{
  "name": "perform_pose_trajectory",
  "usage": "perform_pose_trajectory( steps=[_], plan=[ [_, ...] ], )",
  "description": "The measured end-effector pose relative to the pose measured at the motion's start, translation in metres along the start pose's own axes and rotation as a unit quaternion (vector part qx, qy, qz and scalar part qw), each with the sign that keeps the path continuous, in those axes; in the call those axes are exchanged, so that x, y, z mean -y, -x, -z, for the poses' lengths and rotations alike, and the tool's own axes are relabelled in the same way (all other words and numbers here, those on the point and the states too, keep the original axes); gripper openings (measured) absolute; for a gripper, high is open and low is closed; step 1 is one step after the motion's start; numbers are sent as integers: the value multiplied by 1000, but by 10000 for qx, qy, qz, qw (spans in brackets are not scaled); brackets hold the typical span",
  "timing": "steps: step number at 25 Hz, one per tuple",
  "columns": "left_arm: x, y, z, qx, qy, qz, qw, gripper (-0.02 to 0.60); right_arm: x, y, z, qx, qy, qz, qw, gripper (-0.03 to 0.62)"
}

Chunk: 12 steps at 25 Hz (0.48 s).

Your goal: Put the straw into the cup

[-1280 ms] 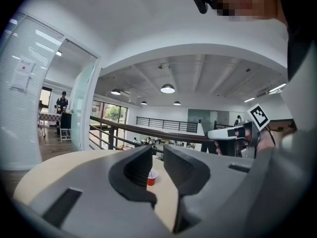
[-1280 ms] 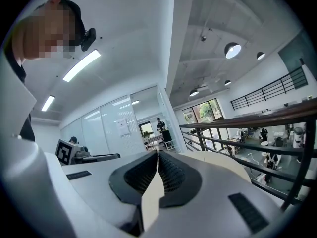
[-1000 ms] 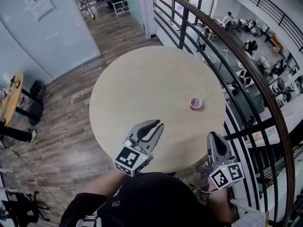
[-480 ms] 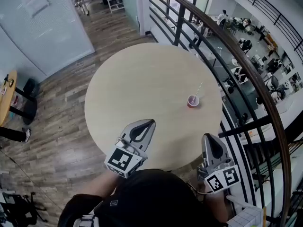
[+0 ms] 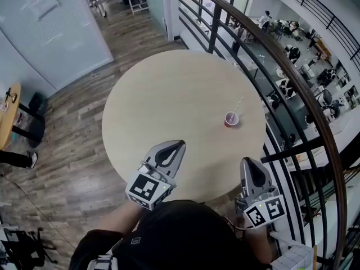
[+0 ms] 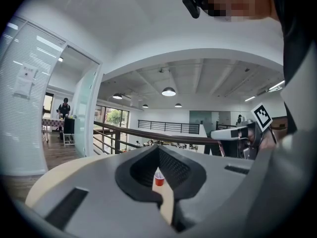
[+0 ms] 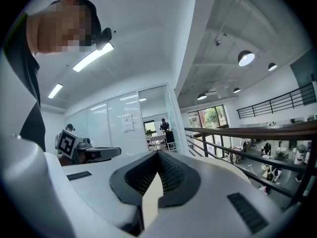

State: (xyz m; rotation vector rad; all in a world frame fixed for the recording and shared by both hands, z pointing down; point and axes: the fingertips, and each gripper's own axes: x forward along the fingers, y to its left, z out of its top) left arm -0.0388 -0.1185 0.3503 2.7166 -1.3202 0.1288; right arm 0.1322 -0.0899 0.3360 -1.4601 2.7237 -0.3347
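A small red cup [image 5: 231, 120] stands on the round beige table [image 5: 169, 94] near its right edge. A pale straw [image 5: 238, 106] stands in it, leaning up and to the right. My left gripper [image 5: 179, 144] hovers over the table's near edge, far to the lower left of the cup, shut with nothing held. My right gripper [image 5: 250, 161] sits at the near right rim, below the cup, shut and empty as well. In the left gripper view the cup [image 6: 159, 181] shows small and distant through the shut jaws [image 6: 158, 148]. The right gripper view [image 7: 158, 154] does not show the cup.
A dark curved railing [image 5: 292, 89] runs close along the table's right side, with a drop to a lower floor beyond it. Wood flooring [image 5: 73, 151] and a glass wall [image 5: 50, 32] lie to the left. A second small table [image 5: 10, 114] stands at the far left.
The head view has shifted slightly, so both grippers sit a little lower and further left in it. They stay shut. The cup and straw have not moved on the table.
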Motion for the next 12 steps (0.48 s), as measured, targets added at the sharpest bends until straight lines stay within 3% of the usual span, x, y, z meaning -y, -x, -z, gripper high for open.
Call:
perform_pose_trajectory(
  steps=[12],
  plan=[
    [-4,4,4,-28,13,-45,10000,6,-3,-2,5,-35,-40,-38,10000,20]
  ],
)
